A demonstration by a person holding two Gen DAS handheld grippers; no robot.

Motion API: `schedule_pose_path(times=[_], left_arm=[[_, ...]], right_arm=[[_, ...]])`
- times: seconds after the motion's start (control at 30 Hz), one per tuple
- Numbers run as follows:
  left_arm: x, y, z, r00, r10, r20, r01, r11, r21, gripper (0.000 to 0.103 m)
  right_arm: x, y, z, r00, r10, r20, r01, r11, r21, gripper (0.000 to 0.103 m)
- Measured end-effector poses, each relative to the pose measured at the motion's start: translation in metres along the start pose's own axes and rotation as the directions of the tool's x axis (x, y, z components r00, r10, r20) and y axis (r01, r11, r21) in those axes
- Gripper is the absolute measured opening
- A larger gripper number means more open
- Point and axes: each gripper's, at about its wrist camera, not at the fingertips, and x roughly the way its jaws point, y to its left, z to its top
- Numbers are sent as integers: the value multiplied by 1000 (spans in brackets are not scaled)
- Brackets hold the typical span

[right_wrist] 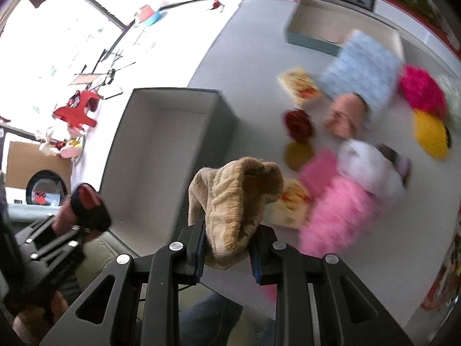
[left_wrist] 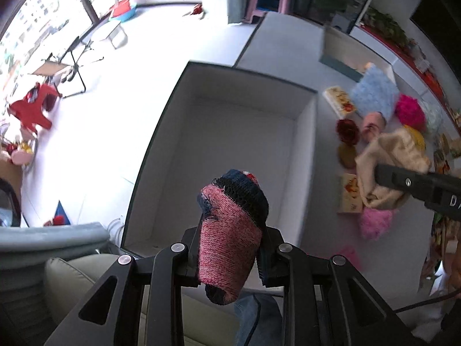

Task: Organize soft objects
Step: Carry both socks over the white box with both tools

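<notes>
My left gripper [left_wrist: 227, 255] is shut on a pink knit sock with a dark navy cuff [left_wrist: 227, 230], held above the near end of a large white box with dark walls [left_wrist: 239, 132]. My right gripper [right_wrist: 227, 252] is shut on a beige knit sock [right_wrist: 236, 204], right of that box [right_wrist: 161, 150], over the white table. In the left wrist view the right gripper [left_wrist: 383, 173] and its beige sock [left_wrist: 391, 158] show at the right. In the right wrist view the left gripper [right_wrist: 72, 222] with its sock [right_wrist: 86, 204] shows at the lower left.
Soft things lie on the table [left_wrist: 325, 230]: a light blue pillow [left_wrist: 373, 93], magenta pompom [left_wrist: 410, 111], yellow knit piece [right_wrist: 430, 135], dark red flower [left_wrist: 347, 131], pink fluffy cloth [right_wrist: 343, 204], small picture cards [left_wrist: 340, 102]. A smaller open box [right_wrist: 317, 28] stands at the back.
</notes>
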Motion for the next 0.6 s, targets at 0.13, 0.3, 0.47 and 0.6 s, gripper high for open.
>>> schedule_pose_path(times=[0.13, 0.3, 0.47, 0.6], left_arm=[[23, 16, 4, 1000, 5, -22, -6, 1000, -28, 28], [53, 29, 6, 999, -7, -51, 4, 999, -54, 28], [76, 40, 5, 997, -26, -78, 19, 996, -90, 28], [99, 47, 1, 992, -45, -114, 32, 993, -114, 28]], right_arm=[[23, 34, 22, 1000, 20, -12, -21, 998, -61, 28], [61, 66, 45, 998, 37, -51, -43, 992, -117, 27], [100, 86, 65, 996, 34, -87, -49, 983, -176, 28], [127, 93, 76, 993, 20, -116, -42, 980, -192, 27]])
